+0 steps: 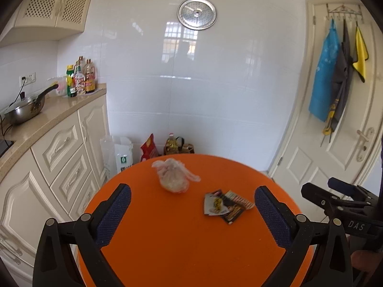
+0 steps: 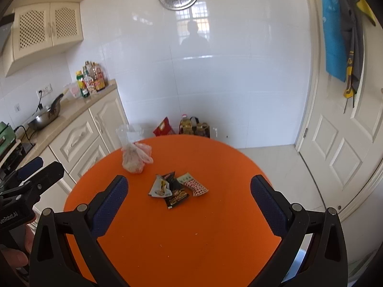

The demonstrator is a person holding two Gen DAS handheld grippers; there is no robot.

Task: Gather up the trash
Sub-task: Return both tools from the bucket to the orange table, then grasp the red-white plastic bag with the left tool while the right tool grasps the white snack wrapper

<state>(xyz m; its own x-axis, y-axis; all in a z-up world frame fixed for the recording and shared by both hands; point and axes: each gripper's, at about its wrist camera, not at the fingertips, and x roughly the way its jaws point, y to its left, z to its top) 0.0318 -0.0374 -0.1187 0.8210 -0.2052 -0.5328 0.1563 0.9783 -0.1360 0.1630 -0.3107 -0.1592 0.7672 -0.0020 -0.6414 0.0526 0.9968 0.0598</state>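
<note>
A knotted clear plastic bag [image 1: 173, 178] with pale contents lies on the far part of the round orange table [image 1: 167, 239]. A small pile of empty snack wrappers [image 1: 226, 205] lies to its right. In the right wrist view the bag [image 2: 135, 157] is far left and the wrappers [image 2: 177, 189] are central on the table [image 2: 191, 239]. My left gripper [image 1: 192, 199] is open and empty above the near table. My right gripper [image 2: 189, 191] is open and empty, wrappers ahead between its fingers. The right gripper also shows at the right edge [image 1: 340, 198], the left gripper at the left edge [image 2: 31, 177].
A cream kitchen counter [image 1: 47, 112] with a pan [image 1: 26, 107] and bottles [image 1: 81, 79] runs along the left. Bags and oil bottles [image 1: 172, 146] stand on the floor behind the table. A white door [image 1: 335, 131] with hanging cloths is on the right.
</note>
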